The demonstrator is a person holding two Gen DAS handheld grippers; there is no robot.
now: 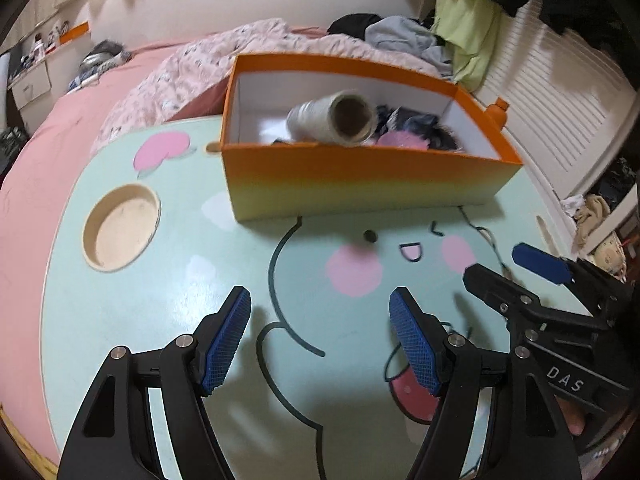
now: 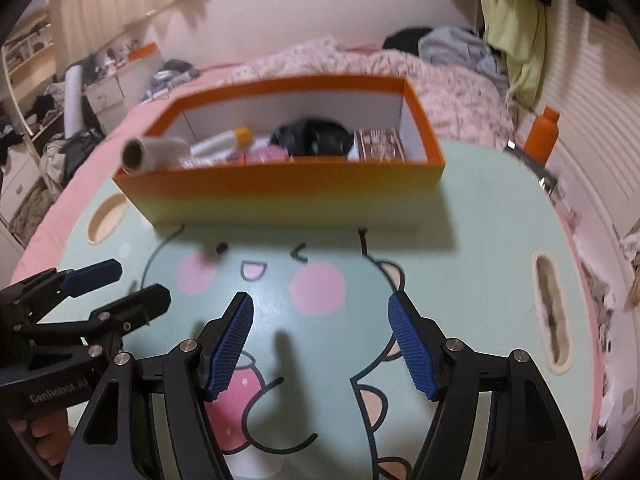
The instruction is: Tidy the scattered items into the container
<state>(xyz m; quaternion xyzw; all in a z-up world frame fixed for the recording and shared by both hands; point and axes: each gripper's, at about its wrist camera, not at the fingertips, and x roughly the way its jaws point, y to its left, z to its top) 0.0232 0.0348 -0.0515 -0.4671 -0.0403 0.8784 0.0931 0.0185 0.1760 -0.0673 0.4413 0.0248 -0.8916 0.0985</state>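
Note:
An orange box [image 1: 360,176] [image 2: 280,196] stands on the mint cartoon tray table [image 1: 200,280] [image 2: 460,280]. Inside lie a white roll with a cardboard core [image 1: 340,120] [image 2: 152,152], a white tube with a yellow cap [image 2: 224,140], a black bundle [image 2: 312,136], a pink item [image 1: 400,139] and a patterned brown box [image 2: 380,142]. My left gripper [image 1: 320,316] is open and empty above the table, near the box. My right gripper [image 2: 320,324] is open and empty beside it; it also shows in the left wrist view [image 1: 504,268], as the left one does in the right wrist view [image 2: 132,280].
The table has a round cup recess [image 1: 120,226] at left and a slot [image 2: 554,312] at right. It sits on a bed with a pink sheet [image 1: 40,140], a floral quilt [image 2: 440,80] and piled clothes [image 1: 400,32]. An orange bottle [image 2: 540,136] stands at the far right.

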